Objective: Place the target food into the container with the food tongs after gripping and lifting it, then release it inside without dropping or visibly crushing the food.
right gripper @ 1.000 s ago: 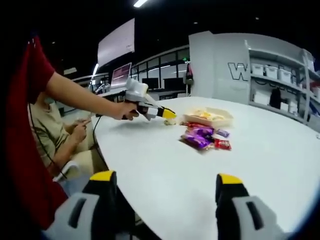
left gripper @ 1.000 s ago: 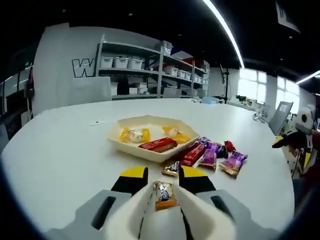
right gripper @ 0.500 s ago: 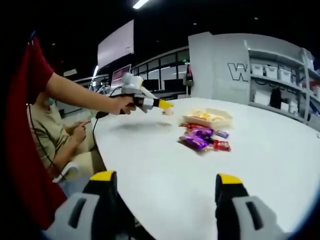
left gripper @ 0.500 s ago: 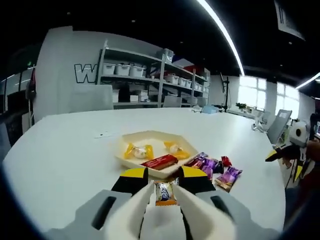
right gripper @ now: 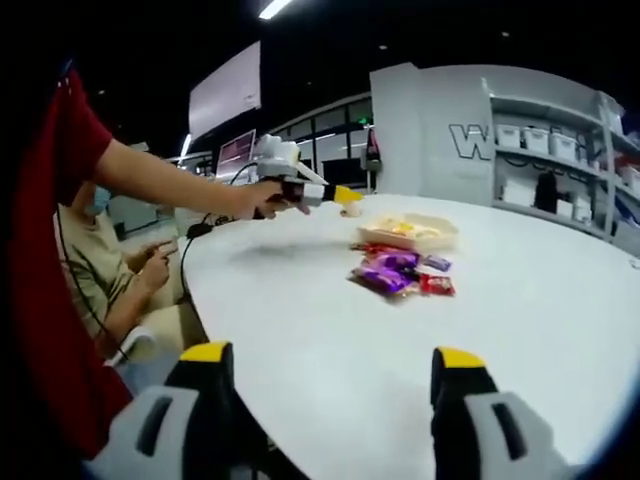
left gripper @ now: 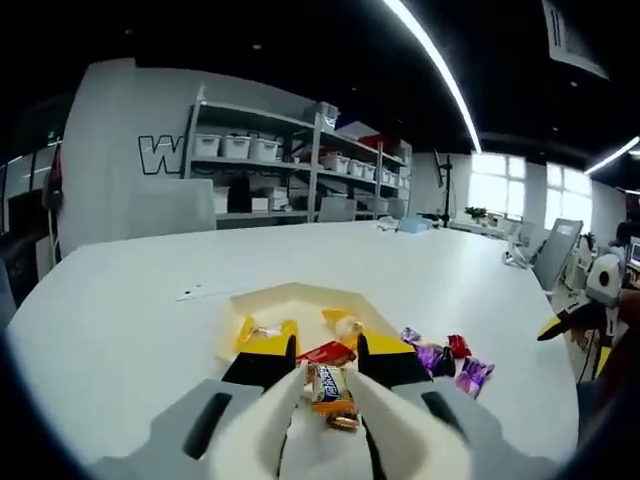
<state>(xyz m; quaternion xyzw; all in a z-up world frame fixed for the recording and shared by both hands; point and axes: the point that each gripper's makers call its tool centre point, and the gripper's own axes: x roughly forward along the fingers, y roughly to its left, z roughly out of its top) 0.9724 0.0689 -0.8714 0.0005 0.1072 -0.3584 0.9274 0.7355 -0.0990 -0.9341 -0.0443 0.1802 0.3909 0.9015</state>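
Grey left gripper (left gripper: pixel 330 362) with yellow-tipped black jaws and cream tong blades, the right gripper (right gripper: pixel 332 372) grey with yellow tips, a red sleeve (right gripper: pixel 62 150) above.

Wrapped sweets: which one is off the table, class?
The orange-and-blue wrapped sweet, clamped between the left gripper jaws above the tray. The purple and red ones lie on the table.

The left tool (left gripper: pixel 328 352) has yellow tips on black jaws over a cream-white body, and the candy (left gripper: pixel 330 387) between them wears an orange and blue wrapper. On the white bench (left gripper: pixel 120 310) sits a cream tray (left gripper: pixel 285 298) holding yellow-wrapped sweets (left gripper: pixel 262 330) and a red bar (left gripper: pixel 325 352), with purple candies (right gripper: pixel 385 272) and a red one (right gripper: pixel 436 285) beside it. The right tool (right gripper: pixel 330 365) also shows yellow tips on black, with grey below.
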